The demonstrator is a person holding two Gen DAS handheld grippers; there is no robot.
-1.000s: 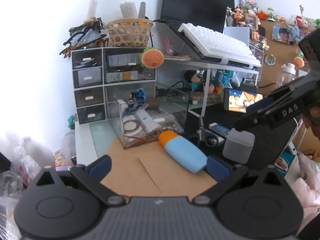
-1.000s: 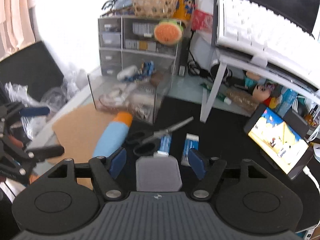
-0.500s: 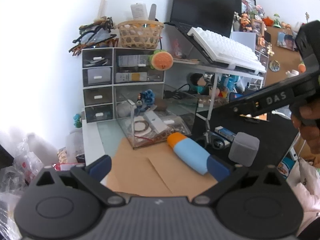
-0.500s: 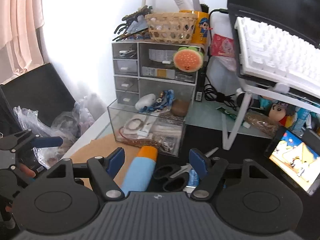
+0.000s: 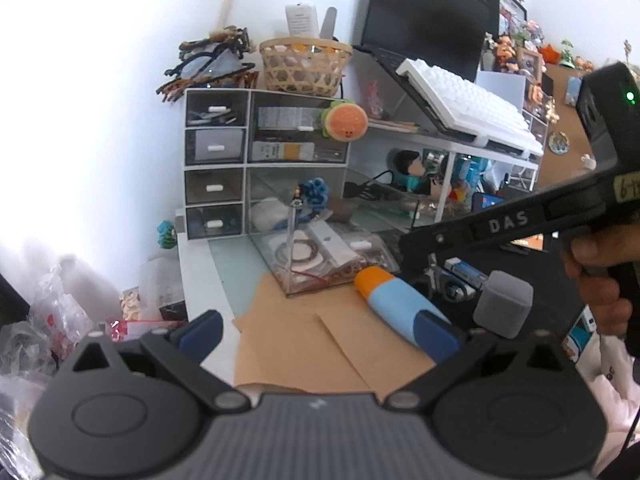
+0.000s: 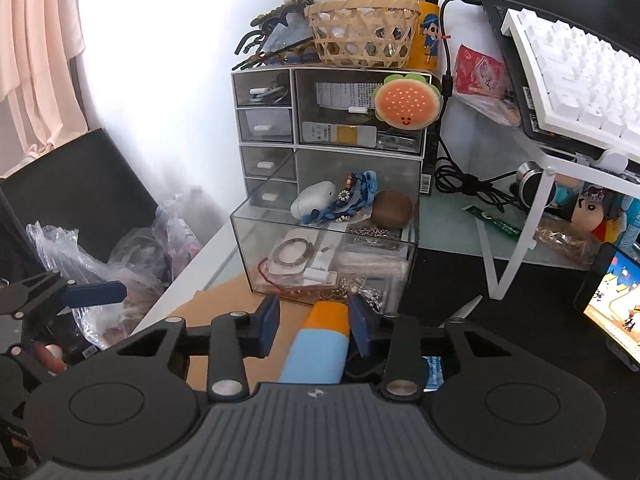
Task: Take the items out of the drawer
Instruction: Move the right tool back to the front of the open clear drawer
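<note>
A clear drawer [image 6: 320, 248] stands pulled out of the white organiser [image 6: 328, 112]; it also shows in the left wrist view [image 5: 320, 256]. It holds a white case [image 6: 312, 198], a blue bead bundle [image 6: 352, 196], a brown round thing [image 6: 392, 208] and small packets. A blue tube with an orange cap [image 5: 396, 306] lies on brown paper [image 5: 304, 344] in front of the drawer. My right gripper [image 6: 314, 322] hangs over the tube [image 6: 320, 340], its fingers partly closed and apart from the cap. My left gripper [image 5: 316, 334] is open and empty above the paper.
Scissors [image 5: 448, 284], small blue packets and a grey block [image 5: 502, 304] lie on the black mat at the right. A white shelf [image 6: 560, 184] carries a keyboard and laptop. A phone [image 6: 612, 300] stands at the far right. Plastic bags [image 6: 80, 256] lie left of the desk.
My right gripper let the grey block go on the mat, moved left toward the drawer, and narrowed its fingers over the tube. The left gripper has barely moved.
</note>
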